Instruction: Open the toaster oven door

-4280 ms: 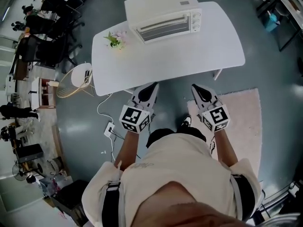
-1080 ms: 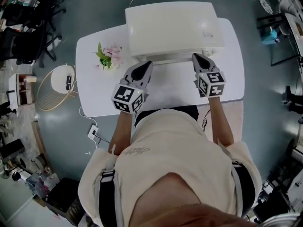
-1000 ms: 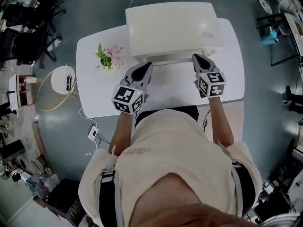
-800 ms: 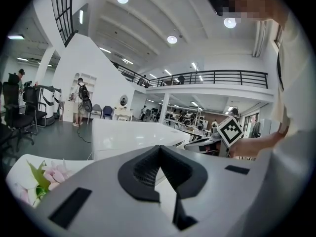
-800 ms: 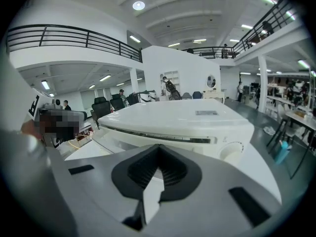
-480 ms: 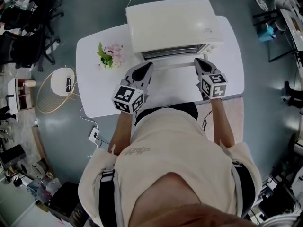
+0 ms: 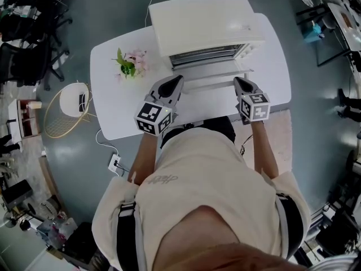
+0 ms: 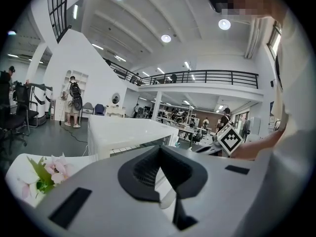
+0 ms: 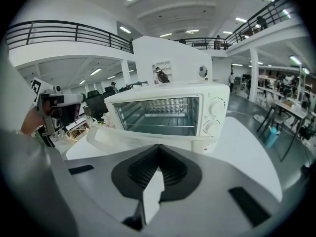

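The cream toaster oven (image 7: 203, 24) stands at the back of the white table (image 7: 124, 106). Its door (image 7: 211, 79) hangs folded down and outward, showing the wire rack inside (image 9: 163, 113). My left gripper (image 7: 176, 82) is at the door's left end and my right gripper (image 7: 242, 82) at its right end. In the right gripper view the door's near rim (image 9: 113, 138) runs under my jaw tips (image 9: 158, 149), and a white strip sits between the shut pads. The left gripper view (image 8: 159, 149) shows the same white strip; the handle itself is hidden.
A small pot of pink flowers (image 7: 128, 64) stands on the table left of the oven. The oven's two knobs (image 9: 215, 116) are on its right side. A round wire fan (image 7: 62, 103) and a power strip (image 7: 115, 164) lie on the floor to the left.
Both grippers came up to the oven front, then drew back toward me. The door, upright a second ago, has swung down and open with them.
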A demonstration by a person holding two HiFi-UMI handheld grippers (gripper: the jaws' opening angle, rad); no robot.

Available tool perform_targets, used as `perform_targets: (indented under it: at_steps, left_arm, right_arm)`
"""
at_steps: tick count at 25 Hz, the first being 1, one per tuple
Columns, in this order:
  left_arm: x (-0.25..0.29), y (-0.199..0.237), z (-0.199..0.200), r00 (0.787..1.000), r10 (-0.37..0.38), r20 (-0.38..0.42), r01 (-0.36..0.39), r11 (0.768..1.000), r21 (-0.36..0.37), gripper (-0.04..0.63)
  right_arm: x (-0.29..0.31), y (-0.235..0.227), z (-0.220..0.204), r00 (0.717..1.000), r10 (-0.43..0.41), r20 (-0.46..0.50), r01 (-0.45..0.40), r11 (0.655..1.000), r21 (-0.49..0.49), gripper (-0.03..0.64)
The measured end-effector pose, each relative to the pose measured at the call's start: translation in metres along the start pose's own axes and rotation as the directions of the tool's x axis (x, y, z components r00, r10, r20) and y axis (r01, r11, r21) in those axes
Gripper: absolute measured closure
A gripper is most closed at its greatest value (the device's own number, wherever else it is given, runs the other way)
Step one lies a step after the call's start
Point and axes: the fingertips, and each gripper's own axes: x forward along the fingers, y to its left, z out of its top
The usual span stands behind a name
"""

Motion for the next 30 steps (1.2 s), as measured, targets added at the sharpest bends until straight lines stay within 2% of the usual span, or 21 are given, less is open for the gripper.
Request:
perform_targets:
  at_steps: [9, 16, 23, 30]
  left_arm:
    - [-0.013, -0.015, -0.012, 0.998, -0.050, -0.032, 0.051, 0.998, 0.020, 0.577]
    - [-0.007, -0.029, -0.024, 0.996, -0.058, -0.067, 0.058, 0.998, 0.011, 0.577]
    - [0.015, -0.049, -0.026, 0.992, -0.065, -0.110, 0.067, 0.998, 0.014, 0.577]
    - [0.026, -0.065, -0.041, 0.985, -0.025, -0.173, 0.026, 1.000, 0.002, 0.577]
  right_arm:
    - [-0.002, 0.001, -0.028, 0.999, -0.023, -0.043, 0.024, 0.999, 0.024, 0.611]
    - [-0.005, 0.002, -0.047, 0.995, -0.002, -0.100, 0.008, 0.998, 0.059, 0.611]
    - [-0.004, -0.001, -0.068, 0.989, 0.076, -0.125, -0.065, 0.994, 0.085, 0.611]
    - [-0.003, -0.004, -0.088, 0.975, 0.140, -0.174, -0.123, 0.987, 0.107, 0.611]
